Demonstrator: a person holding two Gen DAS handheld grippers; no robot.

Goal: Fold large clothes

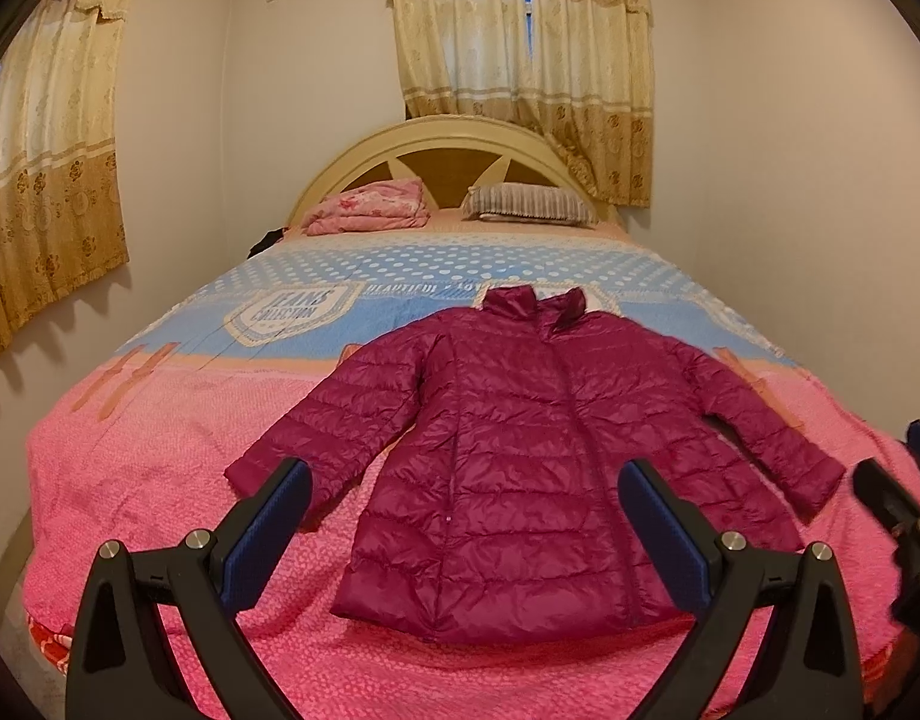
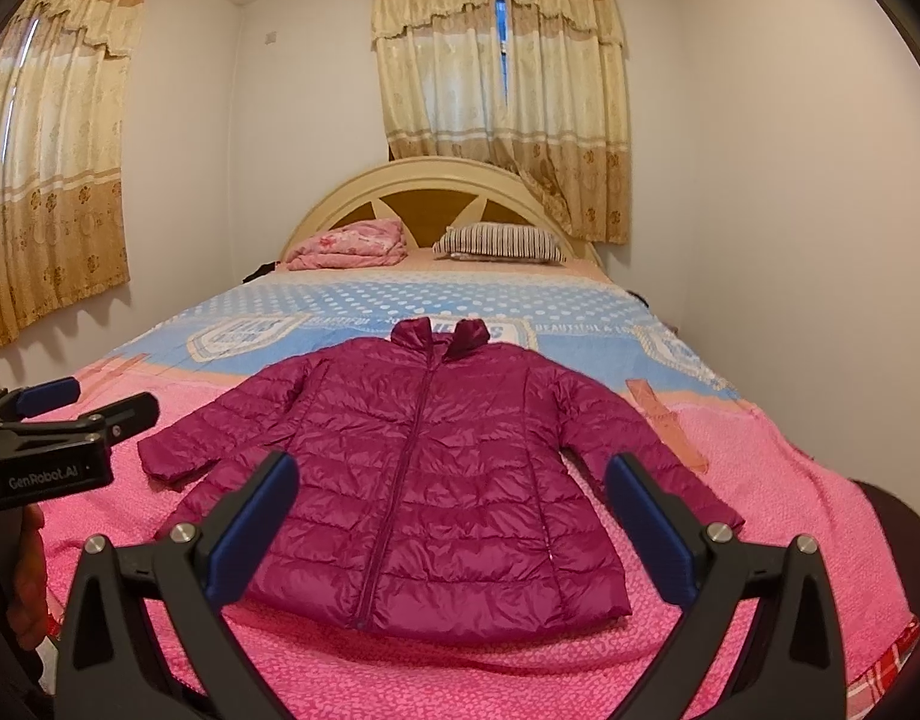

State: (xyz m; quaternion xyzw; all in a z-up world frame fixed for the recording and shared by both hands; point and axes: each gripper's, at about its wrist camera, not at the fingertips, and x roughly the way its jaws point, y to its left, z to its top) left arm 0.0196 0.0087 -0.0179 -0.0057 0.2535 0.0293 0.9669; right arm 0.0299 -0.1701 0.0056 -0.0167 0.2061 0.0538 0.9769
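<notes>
Nearest the camera, the left gripper point(image 1: 463, 516) is held above the foot of a bed, its two black fingers with blue pads point(image 1: 267, 534) spread wide apart and nothing between them. The right gripper point(image 2: 453, 510) is held the same way, fingers wide apart and empty. In the right wrist view the left gripper is also seen from the side at the left edge, with part of a hand point(image 2: 30, 576) below it.

Just beyond the fingertips, a magenta quilted puffer jacket point(image 1: 520, 456) is laid flat on the bed, front side up and zipped closed. Its hem lies closest to the grippers, and its stand-up collar point(image 2: 438, 333) points toward the head of the bed. Both sleeves are spread outward and down at an angle: the left sleeve point(image 1: 315, 426) and the right sleeve point(image 2: 640, 450) rest on the cover, clear of the body of the jacket.

The jacket is supported by a bedspread point(image 1: 159, 480) that is pink at the near end and light blue with white dots farther back.

Farther away, a folded pink blanket point(image 1: 369, 207) and a striped pillow point(image 1: 529, 204) are seen side by side against a cream arched headboard point(image 1: 447, 132). Behind it, beige floral curtains point(image 1: 520, 60) are hung over a window, with a second set point(image 1: 45, 138) on the left wall.
</notes>
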